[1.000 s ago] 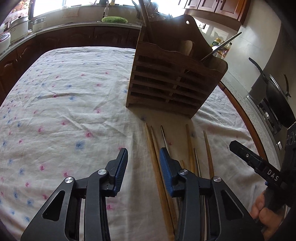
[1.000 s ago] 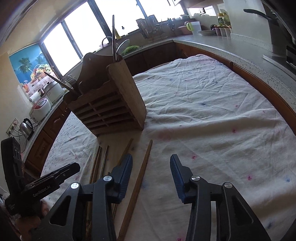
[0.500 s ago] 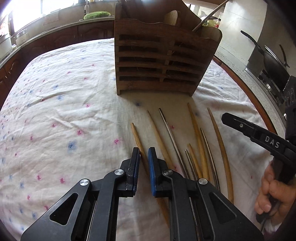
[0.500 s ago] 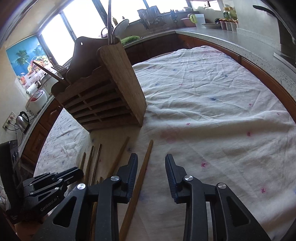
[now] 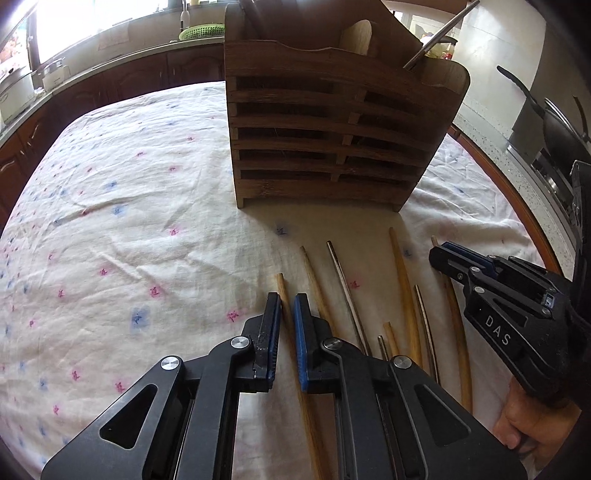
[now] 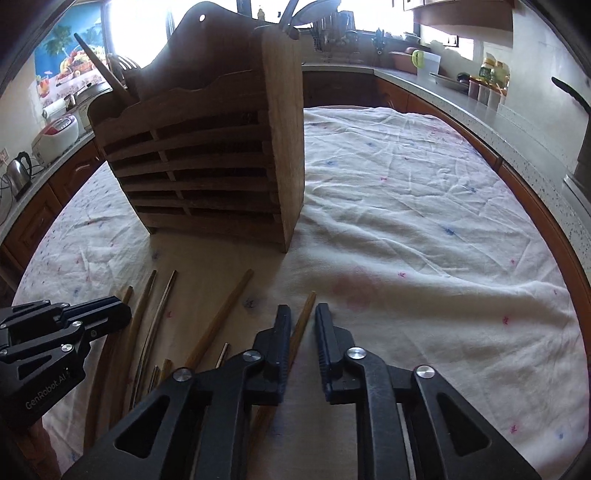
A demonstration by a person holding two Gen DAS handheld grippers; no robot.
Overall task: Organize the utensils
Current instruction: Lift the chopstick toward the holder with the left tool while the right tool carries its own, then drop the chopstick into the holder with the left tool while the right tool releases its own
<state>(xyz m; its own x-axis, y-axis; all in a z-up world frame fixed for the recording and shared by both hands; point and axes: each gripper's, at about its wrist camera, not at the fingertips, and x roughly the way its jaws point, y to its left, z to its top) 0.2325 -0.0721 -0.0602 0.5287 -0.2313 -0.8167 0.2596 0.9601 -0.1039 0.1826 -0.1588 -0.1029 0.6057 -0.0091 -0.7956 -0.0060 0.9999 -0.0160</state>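
A slatted wooden utensil holder (image 5: 332, 129) stands upright on the flowered tablecloth (image 5: 129, 184), with a few utensils sticking out of its top. In front of it lie several wooden and metal chopsticks. My left gripper (image 5: 288, 306) is shut on the leftmost wooden chopstick (image 5: 281, 284), which still lies on the cloth. My right gripper (image 6: 302, 314) straddles the rightmost wooden chopstick (image 6: 308, 302). Its jaws are closing; the stick touches the left pad and a gap shows at the right pad. A metal chopstick (image 5: 343, 280) lies between the two.
A wok (image 5: 554, 122) sits on the stove at the right. A green basket (image 5: 201, 32) is on the far counter, and a kettle (image 6: 16, 170) and rice cooker (image 6: 59, 136) on the counter to the left. A hand (image 5: 517, 424) holds the right gripper.
My left jaws have closed onto the leftmost chopstick. My right gripper has shifted left over the rightmost chopstick and its jaws have narrowed around it.
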